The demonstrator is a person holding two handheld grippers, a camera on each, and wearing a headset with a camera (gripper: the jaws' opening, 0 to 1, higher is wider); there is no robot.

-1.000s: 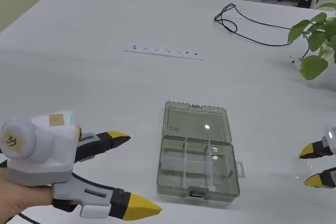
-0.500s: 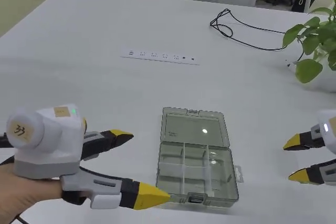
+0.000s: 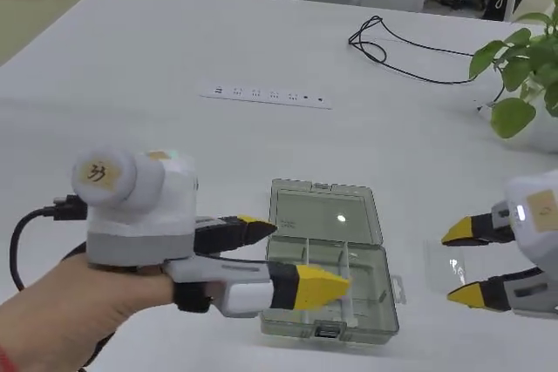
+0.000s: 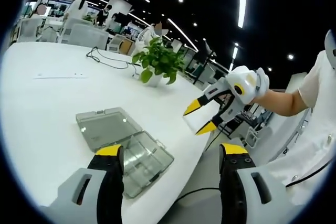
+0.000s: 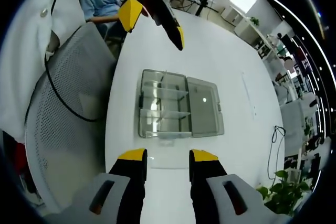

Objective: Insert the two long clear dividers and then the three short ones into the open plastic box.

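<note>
Left hand-held gripper (image 3: 301, 256), jaws apart, is near the left side of the open plastic box (image 3: 370, 302). The box is clear grey, with its lid flat behind and dividers forming compartments. Right hand-held gripper (image 3: 450, 266), jaws apart, is beside a faint clear divider (image 3: 438, 260). On the white surface (image 3: 131, 67) beyond are a power strip (image 3: 266, 95), a black cable (image 3: 392, 41) and a plant (image 3: 523, 76).

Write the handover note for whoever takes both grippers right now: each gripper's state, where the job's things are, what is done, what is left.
Left gripper: open, empty, hovering at the open plastic box, over its left side.
Right gripper: open, right of the box, tips at a clear divider lying flat on the white table; seemingly not clamped.
Done: lid laid open behind; several dividers stand inside, exact count unclear.
Left: grip the loose divider, seat it, then check all five are in.
</note>
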